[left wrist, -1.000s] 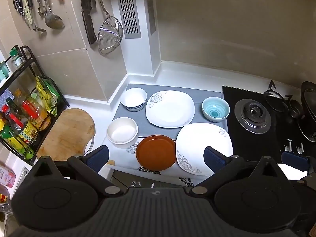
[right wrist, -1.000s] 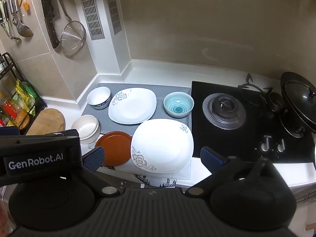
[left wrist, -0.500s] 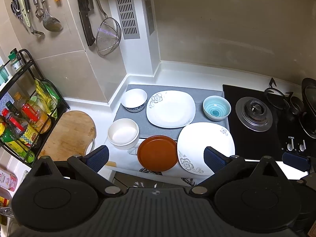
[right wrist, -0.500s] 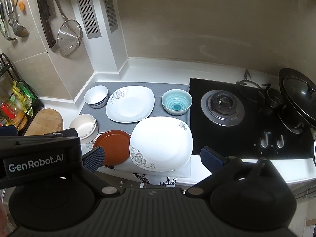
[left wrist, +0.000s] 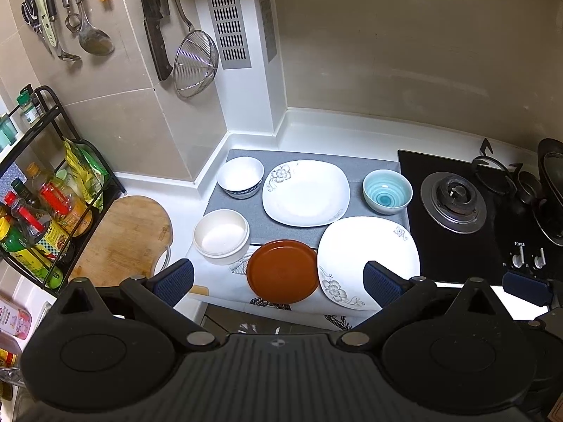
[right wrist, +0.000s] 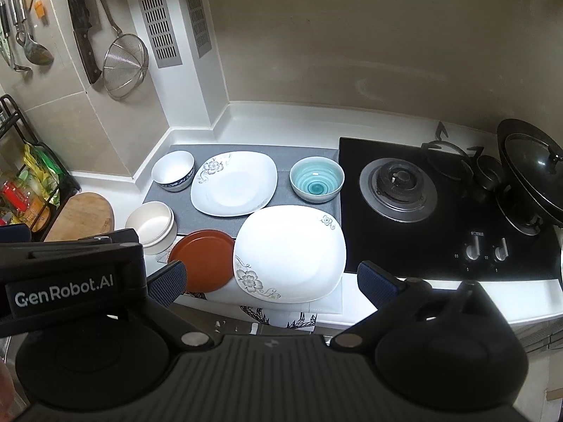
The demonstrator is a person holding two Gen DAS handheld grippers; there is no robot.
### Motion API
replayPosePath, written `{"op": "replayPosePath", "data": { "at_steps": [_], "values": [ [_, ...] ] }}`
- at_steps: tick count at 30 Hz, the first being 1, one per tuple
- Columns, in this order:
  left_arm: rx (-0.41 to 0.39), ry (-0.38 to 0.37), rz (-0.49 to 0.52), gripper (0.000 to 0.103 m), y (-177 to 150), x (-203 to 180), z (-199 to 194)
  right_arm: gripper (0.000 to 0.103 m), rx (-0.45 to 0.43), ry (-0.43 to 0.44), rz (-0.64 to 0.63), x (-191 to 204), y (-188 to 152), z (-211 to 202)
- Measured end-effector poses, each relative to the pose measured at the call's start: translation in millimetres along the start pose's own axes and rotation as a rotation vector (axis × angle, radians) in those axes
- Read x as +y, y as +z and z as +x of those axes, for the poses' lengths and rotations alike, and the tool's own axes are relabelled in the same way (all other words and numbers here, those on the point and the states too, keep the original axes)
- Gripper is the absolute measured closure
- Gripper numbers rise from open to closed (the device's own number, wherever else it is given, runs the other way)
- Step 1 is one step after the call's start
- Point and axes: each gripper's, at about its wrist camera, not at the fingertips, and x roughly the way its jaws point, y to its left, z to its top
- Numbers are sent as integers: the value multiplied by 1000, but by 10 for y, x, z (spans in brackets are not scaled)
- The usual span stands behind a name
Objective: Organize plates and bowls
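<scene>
Two hand-held grippers (left wrist: 278, 281) (right wrist: 271, 285) spread, six dishes (left wrist: 366, 256)

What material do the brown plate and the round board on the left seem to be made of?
The brown plate has a flat, matte, even reddish-brown surface with almost no glare; this suggests plastic or unglazed ceramic, and I cannot say which. The round board looks like bamboo or wood: pale tan, unpolished, with visible parallel grain strips.
</scene>
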Motion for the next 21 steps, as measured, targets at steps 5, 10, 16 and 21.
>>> {"op": "replayPosePath", "data": {
  "at_steps": [5,10,16,21],
  "values": [
    [1,13,0,1,-4,-26,-9,0,3,10,8,-14,-19,6],
    [3,16,-4,1,3,-59,-16,0,5,13,8,-39,-36,-3],
    [2,17,-5,1,-12,-97,-39,0,5,16,8,-67,-38,-20],
    [4,17,-8,1,-14,-137,-61,0,11,27,9,-113,-27,-32]
  ]
}}
